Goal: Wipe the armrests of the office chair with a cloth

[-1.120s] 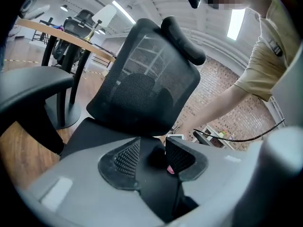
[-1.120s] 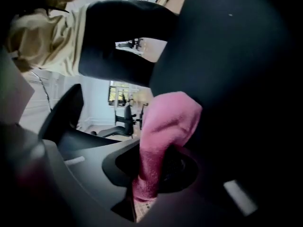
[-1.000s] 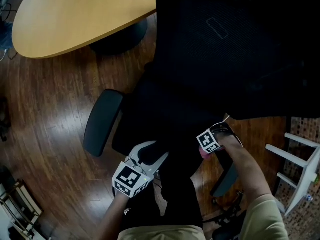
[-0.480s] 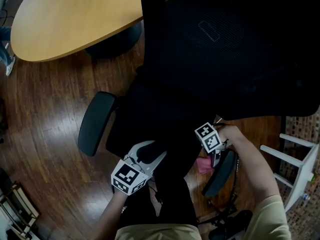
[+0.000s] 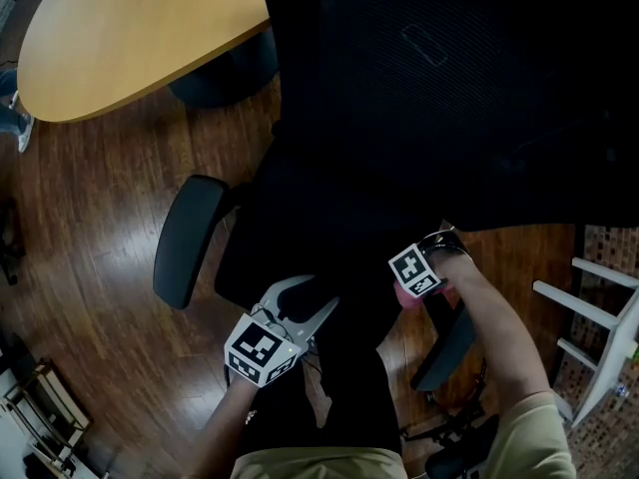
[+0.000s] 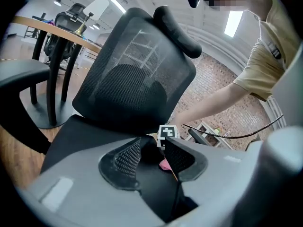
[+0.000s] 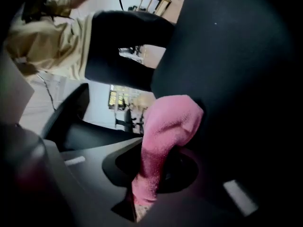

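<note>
Pink cloth (image 5: 403, 300) is clamped in the right gripper (image 5: 417, 289). In the head view it sits bunched at the gripper's tips, at the upper end of the office chair's (image 5: 469, 98) right armrest (image 5: 446, 342). The left gripper (image 5: 305, 307) is beside it, across the dark seat (image 5: 300, 218), with its jaws closed on the seat's edge. The left armrest (image 5: 185, 239) lies well out beyond the left gripper, and a wooden table (image 5: 130, 38) stands farther off.

In the left gripper view, black seat material fills the narrow gap between the ribbed pads. A scrap of pink cloth and the right gripper's marker cube show just past the tips, with the mesh backrest (image 6: 132, 79) rising ahead.

In the right gripper view, the jaws are tight on the cloth. It bulges up out of them against a dark surface on the right.
</note>
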Motion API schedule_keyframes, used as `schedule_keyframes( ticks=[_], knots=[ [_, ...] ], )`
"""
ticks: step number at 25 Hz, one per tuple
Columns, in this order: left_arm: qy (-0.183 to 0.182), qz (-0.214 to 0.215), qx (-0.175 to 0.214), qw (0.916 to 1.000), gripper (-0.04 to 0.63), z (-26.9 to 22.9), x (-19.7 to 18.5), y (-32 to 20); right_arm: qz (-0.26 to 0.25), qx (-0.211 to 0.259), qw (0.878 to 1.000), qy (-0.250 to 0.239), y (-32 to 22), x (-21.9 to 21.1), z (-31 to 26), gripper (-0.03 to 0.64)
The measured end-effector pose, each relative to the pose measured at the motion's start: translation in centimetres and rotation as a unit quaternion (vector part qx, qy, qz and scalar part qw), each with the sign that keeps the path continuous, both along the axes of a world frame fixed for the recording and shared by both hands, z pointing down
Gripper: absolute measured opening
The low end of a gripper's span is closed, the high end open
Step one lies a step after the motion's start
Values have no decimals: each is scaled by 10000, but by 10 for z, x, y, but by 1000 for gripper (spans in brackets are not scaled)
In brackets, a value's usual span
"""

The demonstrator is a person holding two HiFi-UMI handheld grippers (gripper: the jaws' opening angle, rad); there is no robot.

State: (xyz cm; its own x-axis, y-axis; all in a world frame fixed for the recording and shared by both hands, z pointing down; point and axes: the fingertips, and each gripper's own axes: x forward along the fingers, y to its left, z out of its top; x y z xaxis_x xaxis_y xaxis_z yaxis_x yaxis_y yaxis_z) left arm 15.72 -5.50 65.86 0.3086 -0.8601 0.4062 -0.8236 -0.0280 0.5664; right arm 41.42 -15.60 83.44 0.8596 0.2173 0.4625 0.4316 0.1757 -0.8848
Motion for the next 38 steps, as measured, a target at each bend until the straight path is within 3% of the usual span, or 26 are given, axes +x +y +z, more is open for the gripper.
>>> schedule_keyframes(
  ticks=[3, 7, 10, 13, 16, 19, 22, 28, 32, 33, 38],
  knots=[
    [5, 87, -16, 10000, 146, -1, 10, -3, -187, 224, 9972, -695, -15, -2, 28, 66],
    [-12, 86, 4, 10000, 146, -2, 9, -9, 402, 311, 9926, -1100, -18, -12, 30, 66],
    [18, 60, 73, 10000, 146, -14, 9, -14, 859, 567, 9808, -1656, -22, -24, 8, 66],
    [14, 95, 153, 9998, 146, -34, 7, -18, 1508, 519, 9515, -2630, -16, -65, -35, 66],
    [-62, 144, 235, 9996, 146, -50, -4, -24, 2384, 553, 9048, -3486, -16, -108, -75, 66],
    [-190, 152, 314, 9992, 146, -74, -23, -27, 3463, 564, 8384, -4171, -8, -148, -122, 66],
    [-345, 11, 516, 9981, 146, -117, -43, -29, 4375, 565, 7626, -4730, 4, -171, -184, 66],
    [-897, -170, 1178, 9888, 155, -225, -74, -42, 5615, 512, 5704, -5973, 10, -213, -350, 64],
    [-1481, -163, 1822, 9719, 156, -326, -90, -64, 5965, 402, 4051, -6917, -6, -238, -492, 64],
    [-1539, -162, 1954, 9684, 156, -346, -88, -64, 5992, 363, 3706, -7088, -4, -236, -522, 64],
    [-1768, -267, 2622, 9483, 156, -417, -81, -56, 6241, 159, 2184, -7501, -4, -208, -616, 64]
  ],
)
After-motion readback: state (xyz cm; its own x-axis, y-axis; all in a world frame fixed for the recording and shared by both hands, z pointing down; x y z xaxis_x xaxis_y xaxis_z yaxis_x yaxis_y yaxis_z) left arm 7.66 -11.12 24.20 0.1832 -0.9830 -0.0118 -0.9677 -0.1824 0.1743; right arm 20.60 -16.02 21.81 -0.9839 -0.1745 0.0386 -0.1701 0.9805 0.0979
